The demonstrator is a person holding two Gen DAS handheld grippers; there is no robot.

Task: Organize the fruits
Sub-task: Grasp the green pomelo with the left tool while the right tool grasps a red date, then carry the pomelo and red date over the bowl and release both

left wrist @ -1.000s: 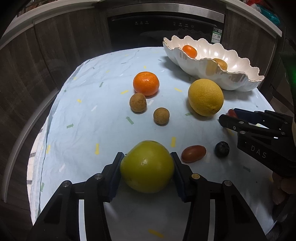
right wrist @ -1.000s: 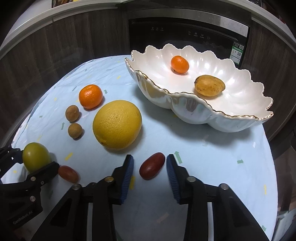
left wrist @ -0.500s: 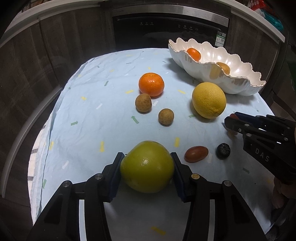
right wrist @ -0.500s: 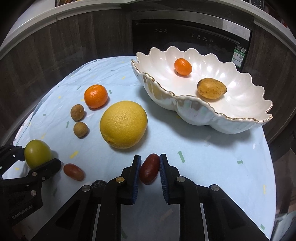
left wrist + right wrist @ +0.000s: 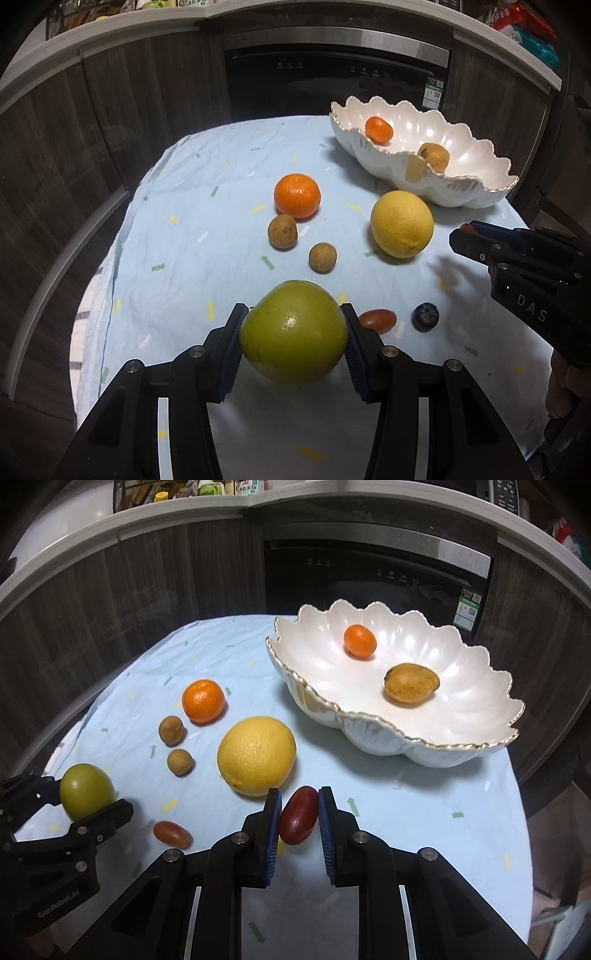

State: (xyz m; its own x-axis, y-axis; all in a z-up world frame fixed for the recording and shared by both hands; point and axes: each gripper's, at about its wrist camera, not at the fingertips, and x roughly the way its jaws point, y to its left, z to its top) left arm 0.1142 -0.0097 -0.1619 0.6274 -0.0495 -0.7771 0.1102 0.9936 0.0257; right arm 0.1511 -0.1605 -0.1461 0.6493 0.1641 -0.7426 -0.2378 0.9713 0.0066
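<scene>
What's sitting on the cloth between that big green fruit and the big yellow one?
In the left wrist view, one small brown round fruit lies between the green fruit and the yellow fruit; the rest is bare tablecloth.

Dark wood cabinets (image 5: pixel 177 572) flank a black built-in oven (image 5: pixel 376 572) under a pale countertop (image 5: pixel 110 26).

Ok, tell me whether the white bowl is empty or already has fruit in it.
Not empty. The white bowl holds two fruits: a small orange toward the back and a yellow-brown fruit nearer its front rim. The rest lie outside.
</scene>
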